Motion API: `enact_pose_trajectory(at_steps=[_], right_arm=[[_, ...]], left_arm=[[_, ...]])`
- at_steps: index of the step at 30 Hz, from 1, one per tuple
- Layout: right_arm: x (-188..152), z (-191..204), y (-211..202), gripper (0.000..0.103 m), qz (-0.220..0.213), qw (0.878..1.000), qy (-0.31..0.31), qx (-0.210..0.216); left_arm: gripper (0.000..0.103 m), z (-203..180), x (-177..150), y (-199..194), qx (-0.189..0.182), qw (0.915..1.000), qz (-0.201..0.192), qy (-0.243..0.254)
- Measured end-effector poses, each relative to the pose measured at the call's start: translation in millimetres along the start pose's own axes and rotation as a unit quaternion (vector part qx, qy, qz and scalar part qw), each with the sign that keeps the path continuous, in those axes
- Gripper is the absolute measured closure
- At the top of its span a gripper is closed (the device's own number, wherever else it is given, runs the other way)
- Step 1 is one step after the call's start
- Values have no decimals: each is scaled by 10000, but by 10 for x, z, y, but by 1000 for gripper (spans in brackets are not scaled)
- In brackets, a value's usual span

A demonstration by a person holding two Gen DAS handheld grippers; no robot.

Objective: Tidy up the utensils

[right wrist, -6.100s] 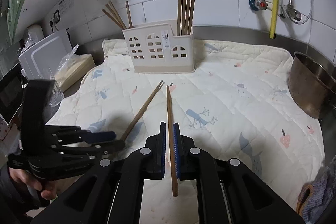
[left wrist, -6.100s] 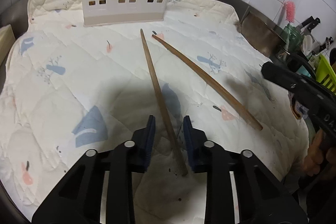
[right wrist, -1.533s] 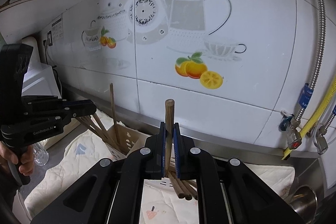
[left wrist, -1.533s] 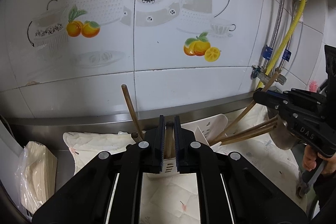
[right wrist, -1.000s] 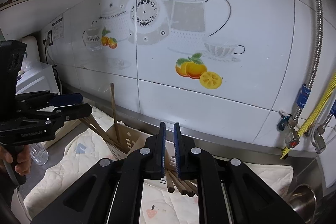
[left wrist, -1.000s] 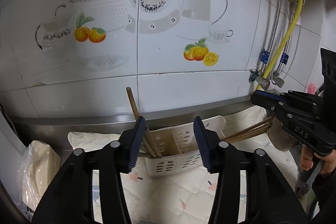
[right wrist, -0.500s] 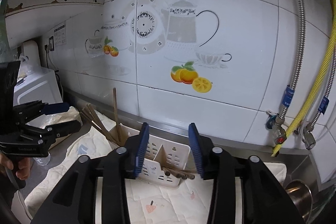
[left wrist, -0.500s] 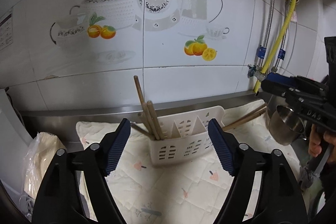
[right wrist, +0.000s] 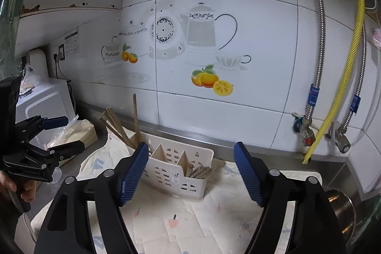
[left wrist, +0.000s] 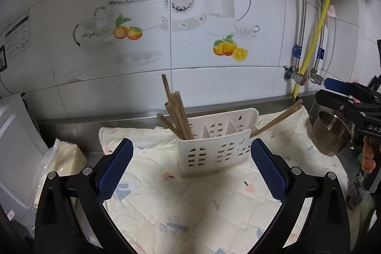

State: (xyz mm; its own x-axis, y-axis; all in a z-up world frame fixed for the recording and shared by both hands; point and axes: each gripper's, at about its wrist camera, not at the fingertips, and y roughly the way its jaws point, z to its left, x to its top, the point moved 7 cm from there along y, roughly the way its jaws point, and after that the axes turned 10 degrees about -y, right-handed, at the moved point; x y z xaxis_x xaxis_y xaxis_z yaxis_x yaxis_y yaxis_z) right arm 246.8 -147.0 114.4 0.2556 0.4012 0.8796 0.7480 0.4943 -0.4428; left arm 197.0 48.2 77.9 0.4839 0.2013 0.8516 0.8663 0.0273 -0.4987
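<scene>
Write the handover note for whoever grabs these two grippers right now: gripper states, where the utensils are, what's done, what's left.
Left gripper: jaws opening, nothing between them.
Right gripper: jaws opening, nothing between them.
Utensil holder stands upright on the quilted mat by the tiled wall.
Chopsticks: one bunch stands in the holder's left compartment, another leans out of the right one.
Done: no loose chopsticks show on the visible mat.
Left: check the mat below the cameras' view, perhaps straighten the leaning bunch.
</scene>
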Motion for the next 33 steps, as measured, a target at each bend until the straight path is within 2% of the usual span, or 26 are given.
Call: enact_pose_trajectory(at_steps=[10,17,22,33], right_arm=[[-245,57,-155,17,23,9999,122,4],[-425,110,-211,13,102,9998,168,-37],[-581,122,-223,12,201,9993,305,17],[-802,184,-315,10,298,9988,361,-138]], left_arm=[[5,3,-221,-104,98,9999,-11,78],[5,-5,-330,-198,92,9999,-62,40],[5,-18,-426,-231,287,9994,-99,186],[5,30,-629,-291,369,9993,7,84]])
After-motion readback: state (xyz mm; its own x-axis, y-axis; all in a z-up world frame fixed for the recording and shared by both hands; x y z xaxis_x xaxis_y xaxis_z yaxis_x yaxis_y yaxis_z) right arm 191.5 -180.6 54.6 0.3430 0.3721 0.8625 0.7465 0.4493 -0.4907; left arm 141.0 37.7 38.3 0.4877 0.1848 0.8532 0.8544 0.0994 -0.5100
